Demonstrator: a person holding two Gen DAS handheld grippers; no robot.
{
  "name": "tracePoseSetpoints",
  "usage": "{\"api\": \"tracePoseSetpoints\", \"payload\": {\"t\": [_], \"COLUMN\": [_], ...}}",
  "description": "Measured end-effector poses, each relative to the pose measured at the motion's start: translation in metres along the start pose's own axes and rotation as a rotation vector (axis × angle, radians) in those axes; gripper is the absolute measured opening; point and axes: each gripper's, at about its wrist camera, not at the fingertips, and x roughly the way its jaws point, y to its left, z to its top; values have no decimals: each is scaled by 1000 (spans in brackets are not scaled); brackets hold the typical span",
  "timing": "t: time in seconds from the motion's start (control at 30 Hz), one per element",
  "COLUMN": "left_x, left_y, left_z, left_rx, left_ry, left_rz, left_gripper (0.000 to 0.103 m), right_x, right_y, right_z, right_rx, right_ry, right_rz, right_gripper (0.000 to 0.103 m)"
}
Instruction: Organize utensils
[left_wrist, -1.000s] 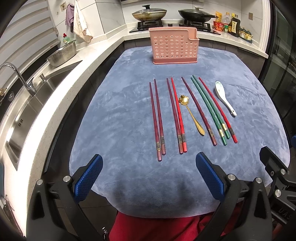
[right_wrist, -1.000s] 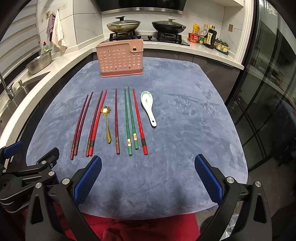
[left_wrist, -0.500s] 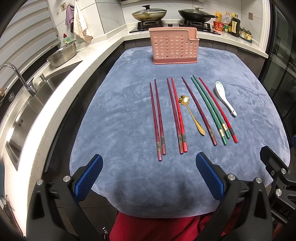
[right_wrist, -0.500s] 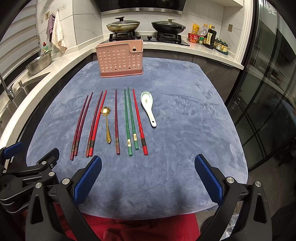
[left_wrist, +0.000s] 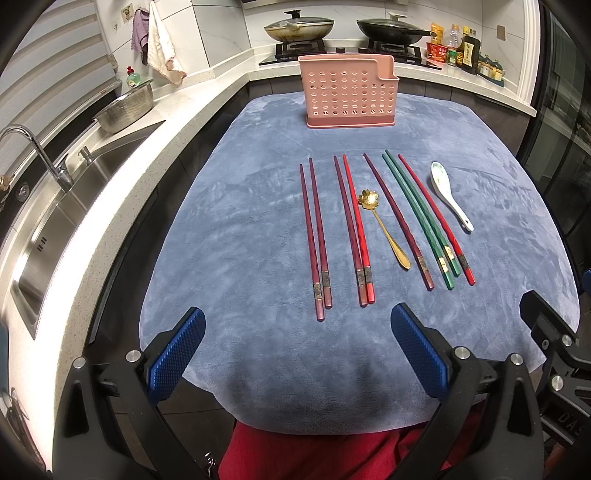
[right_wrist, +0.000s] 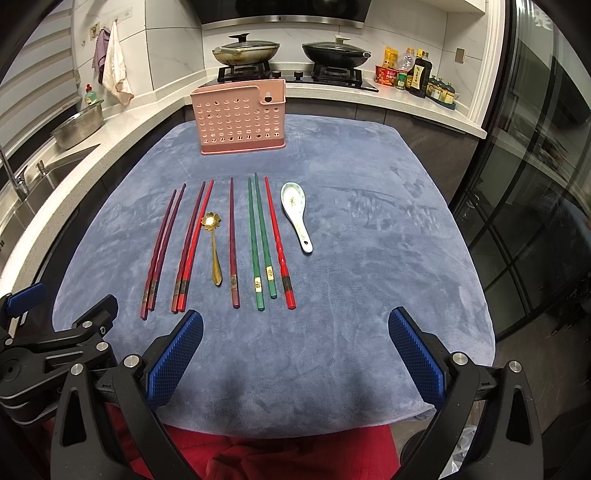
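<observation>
Several chopsticks lie side by side on the blue mat: a dark red pair, a maroon and red pair, a single maroon one, a green pair and a red one. A gold flower spoon lies among them and a white ceramic spoon at the right. A pink perforated holder stands at the far edge. My left gripper hovers open at the near edge, empty. My right gripper is open too, empty, with the chopsticks and holder ahead.
A white counter with a steel sink, tap and metal colander runs along the left. Behind the holder is a stove with two lidded pans, bottles to its right. A glass door is at the right. Red cloth lies below.
</observation>
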Motion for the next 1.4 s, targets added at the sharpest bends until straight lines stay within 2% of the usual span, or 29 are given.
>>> {"api": "tracePoseSetpoints", "payload": {"t": [1.4], "left_x": [5], "left_y": [5], "left_z": [1], "left_rx": [-3], "left_ry": [15], "left_rz": [-1], "left_gripper": [96], "right_x": [3], "right_y": [-1], "right_z": [0], "right_rx": [11], "right_ry": [8], "right_rz": [-2], "right_gripper": [96]}}
